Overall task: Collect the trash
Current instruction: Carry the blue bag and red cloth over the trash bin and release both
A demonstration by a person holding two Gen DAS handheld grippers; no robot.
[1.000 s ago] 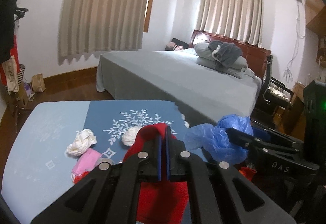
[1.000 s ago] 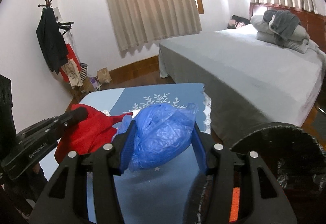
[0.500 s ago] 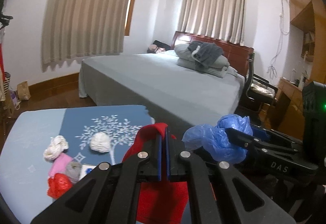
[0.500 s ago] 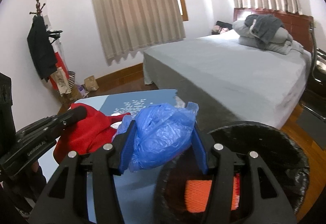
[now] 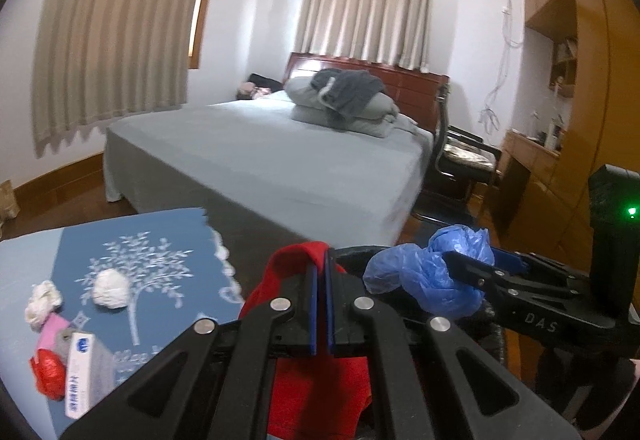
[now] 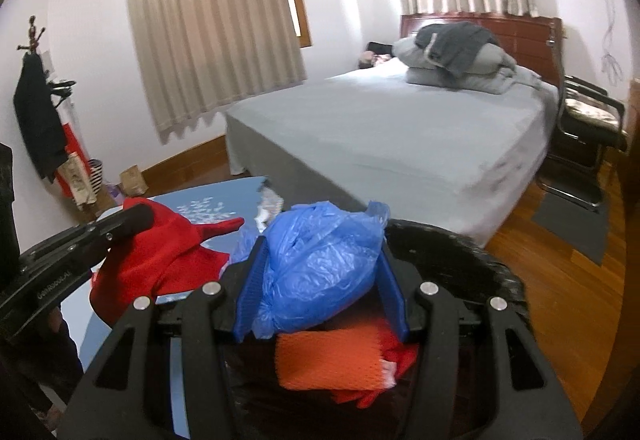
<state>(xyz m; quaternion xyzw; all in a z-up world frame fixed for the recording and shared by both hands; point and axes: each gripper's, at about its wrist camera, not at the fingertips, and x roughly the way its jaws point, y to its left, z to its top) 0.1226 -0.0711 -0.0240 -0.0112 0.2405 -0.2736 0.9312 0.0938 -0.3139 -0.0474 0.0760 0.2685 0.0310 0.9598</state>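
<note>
Over the black-lined trash bin [image 6: 460,256], which stands just off the table's near corner, the right gripper [image 6: 320,280] holds a crumpled blue plastic bag [image 6: 320,264], its blue pads pressing the bundle from both sides. Inside the bin lie an orange mesh piece [image 6: 332,364] and some red scraps. Just beside it, the left gripper [image 5: 319,304] has its jaws pressed almost together, pinching a fold of a red cloth [image 5: 320,392] that hangs below the fingers; in the right wrist view this cloth sits nearer the table's edge than the bin's mouth.

On the blue tablecloth [image 5: 168,232], toward its left edge, more litter waits: two white paper wads [image 5: 110,288], a pink scrap [image 5: 50,326], a red wrapper [image 5: 48,376] and a small white box [image 5: 80,376].

By my judgement the step in hand is the carry to the bin with both loads. The blue bag looks ready to drop: the next move calls for spreading the right jaws while the bundle hangs above the opening. The red cloth seems to need a little more travel toward the bin before the left jaws part, or its trailing end may catch on the rim. After that, a return to the table's left edge for the remaining pieces.
</note>
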